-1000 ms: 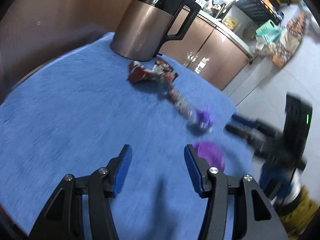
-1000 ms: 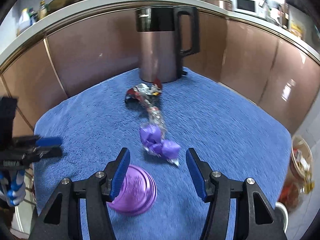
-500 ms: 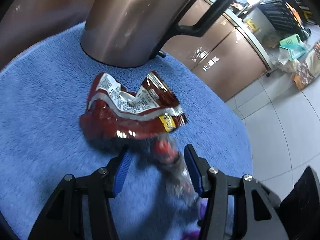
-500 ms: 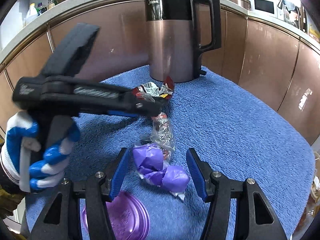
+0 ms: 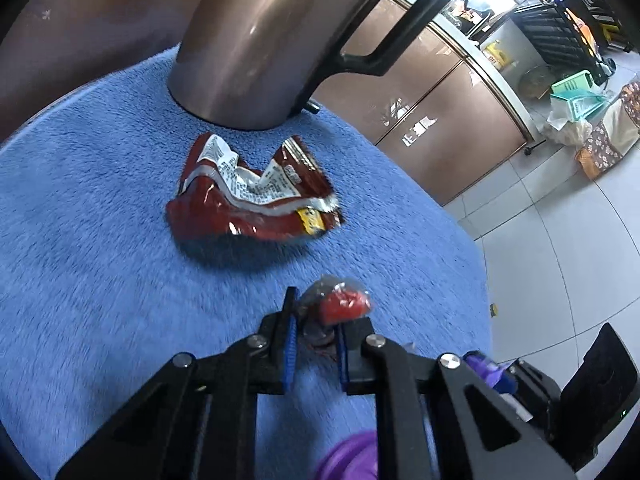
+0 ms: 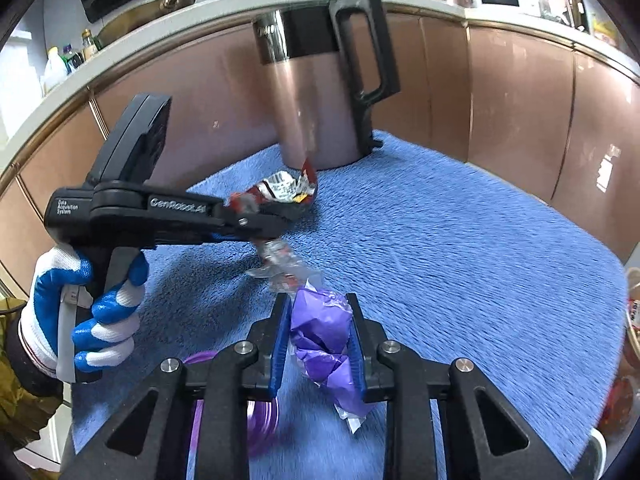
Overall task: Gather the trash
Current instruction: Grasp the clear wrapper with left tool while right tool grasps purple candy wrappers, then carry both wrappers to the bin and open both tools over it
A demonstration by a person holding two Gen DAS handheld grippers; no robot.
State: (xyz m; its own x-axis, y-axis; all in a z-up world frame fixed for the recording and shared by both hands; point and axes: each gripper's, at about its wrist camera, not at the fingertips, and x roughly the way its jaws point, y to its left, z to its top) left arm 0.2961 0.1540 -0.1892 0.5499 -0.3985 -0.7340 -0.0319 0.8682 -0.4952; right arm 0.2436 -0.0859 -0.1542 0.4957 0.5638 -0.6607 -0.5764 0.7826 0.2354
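On the blue towel (image 5: 100,240) a crumpled red snack bag (image 5: 252,200) lies in front of the copper kettle (image 5: 272,40). My left gripper (image 5: 316,320) is closing, its pads pinching a clear wrapper with a red bit (image 5: 340,306). In the right wrist view my right gripper (image 6: 318,320) is closing on a purple wrapper (image 6: 320,332) that fills the gap between its pads. There, a gloved hand (image 6: 92,312) holds the left gripper (image 6: 276,236), and the clear wrapper (image 6: 284,264) trails from its tips toward the purple one. The red snack bag (image 6: 284,192) lies just behind.
A purple lid (image 6: 260,420) lies on the towel (image 6: 460,260) under my right gripper's left finger. The kettle (image 6: 320,100) stands at the table's far edge before copper cabinets (image 6: 520,100). A bin with rubbish (image 6: 630,320) sits past the right edge.
The left gripper crossed the towel to the clear wrapper and closed on it. The right gripper edged forward over the purple wrapper and closed on it.
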